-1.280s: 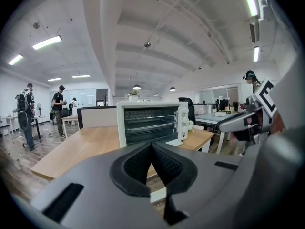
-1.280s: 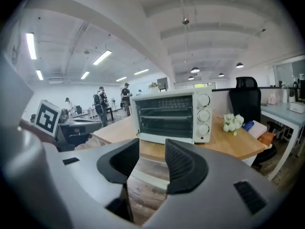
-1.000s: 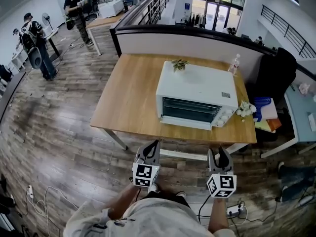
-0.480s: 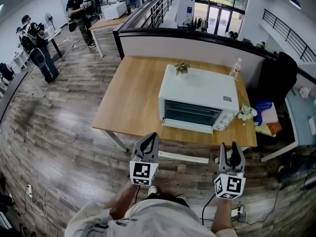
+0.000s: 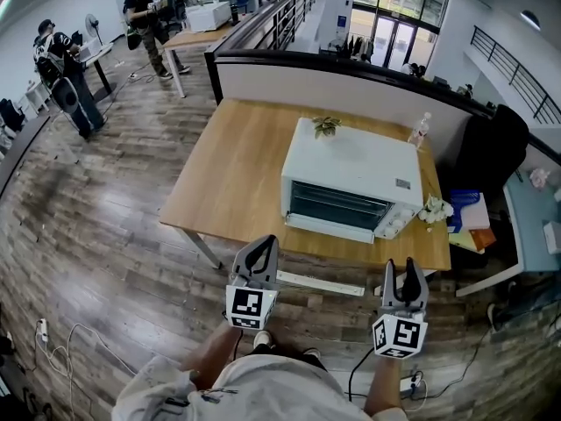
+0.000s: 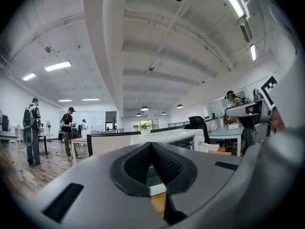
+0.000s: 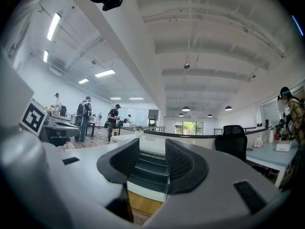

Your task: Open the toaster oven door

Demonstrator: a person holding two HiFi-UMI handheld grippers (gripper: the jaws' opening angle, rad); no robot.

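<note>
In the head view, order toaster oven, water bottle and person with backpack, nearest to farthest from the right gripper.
1. Toaster oven, on the table ahead of the right gripper.
2. Water bottle, table's far right edge.
3. Person with backpack, far left.

I see a bright, evenly lit room: ceiling strip lights glow overhead and daylight enters through the far glass doors. The wooden floor shows a soft sheen. Both gripper views curve hard, with black corners; my left gripper and right gripper look soft up close.
</note>
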